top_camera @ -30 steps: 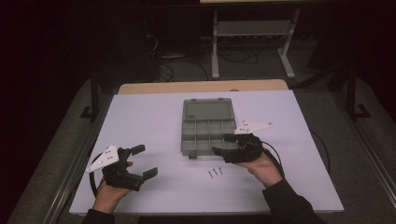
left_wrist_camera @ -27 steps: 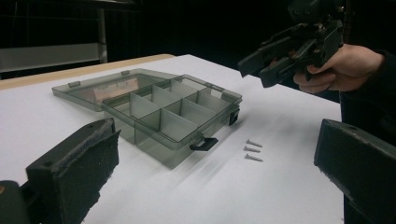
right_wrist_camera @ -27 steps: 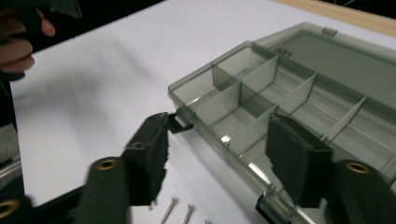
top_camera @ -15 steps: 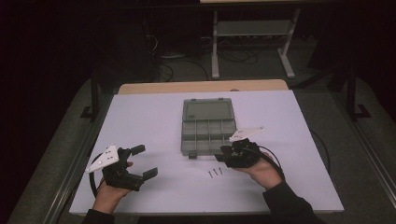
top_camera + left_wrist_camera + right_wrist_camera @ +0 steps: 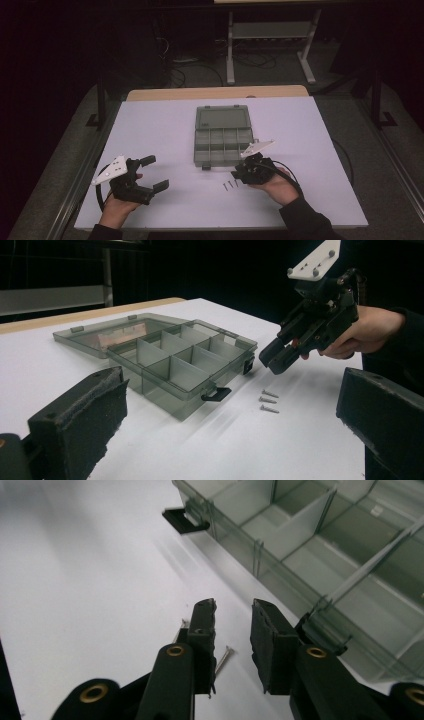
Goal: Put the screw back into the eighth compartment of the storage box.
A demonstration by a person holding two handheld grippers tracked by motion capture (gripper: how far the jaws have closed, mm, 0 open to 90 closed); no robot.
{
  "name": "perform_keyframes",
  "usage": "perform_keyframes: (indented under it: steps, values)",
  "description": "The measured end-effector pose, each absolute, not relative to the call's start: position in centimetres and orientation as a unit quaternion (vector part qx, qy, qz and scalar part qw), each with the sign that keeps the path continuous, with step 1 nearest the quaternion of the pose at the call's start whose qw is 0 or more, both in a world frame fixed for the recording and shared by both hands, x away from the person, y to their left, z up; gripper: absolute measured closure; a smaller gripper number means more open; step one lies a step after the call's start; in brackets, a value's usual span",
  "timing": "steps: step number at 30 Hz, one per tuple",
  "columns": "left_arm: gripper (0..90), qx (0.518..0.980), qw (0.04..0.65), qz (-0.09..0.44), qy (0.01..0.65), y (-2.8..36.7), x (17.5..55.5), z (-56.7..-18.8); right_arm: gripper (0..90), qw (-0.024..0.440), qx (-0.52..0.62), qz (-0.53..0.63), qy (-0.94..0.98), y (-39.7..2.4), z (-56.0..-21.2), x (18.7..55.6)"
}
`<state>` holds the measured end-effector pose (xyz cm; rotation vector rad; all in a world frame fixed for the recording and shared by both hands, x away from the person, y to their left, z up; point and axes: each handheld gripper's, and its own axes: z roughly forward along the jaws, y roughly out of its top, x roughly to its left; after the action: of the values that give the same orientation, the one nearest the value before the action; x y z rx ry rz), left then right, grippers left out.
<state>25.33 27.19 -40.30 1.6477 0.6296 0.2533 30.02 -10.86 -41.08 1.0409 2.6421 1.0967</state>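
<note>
Screws (image 5: pixel 231 184) lie loose on the white table (image 5: pixel 150 120), three of them side by side just in front of the box (image 5: pixel 222 141), near its black latch (image 5: pixel 216 393). The box stands open, its lid laid flat behind it, and its compartments look bare, though the far ones are hard to read through the tinted plastic.

The step in hand is judged to be the pick-up of one screw. The right tongs (image 5: pixel 234 630) are held low over the screws, tips tilted down toward the table, and their jaws have just been closing to a narrow gap. In the right gripper view a screw (image 5: pixel 223 659) is seen beside the left pad rather than squarely between the two, so nothing is gripped yet; the pads are not pressing on anything. The left tongs (image 5: pixel 157 173) are kept well apart from the work, near the table's front left, jaws spread wide and holding nothing.

For the next move, the right tongs would need to be shifted slightly so that one screw sits between the pads, lowered to the table, and then closed fully. A thin, round shank can roll or slip out, so a square grip across it is called for before any lift toward a compartment.
</note>
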Motion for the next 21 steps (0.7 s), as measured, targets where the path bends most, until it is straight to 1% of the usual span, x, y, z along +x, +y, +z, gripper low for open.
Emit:
perform_keyframes:
  steps: [12, 21]
  values:
    - [0.0, 0.719, 0.629, 0.11, 0.275, 27.2, 25.3, -40.3, 73.5, 0.044, 0.345, 0.329, 0.878, -10.5, -42.2, 29.9]
    - [0.0, 0.72, 0.627, 0.11, 0.276, 27.2, 25.3, -40.3, 73.5, 0.039, 0.345, 0.314, 0.884, -10.1, -43.0, 29.9]
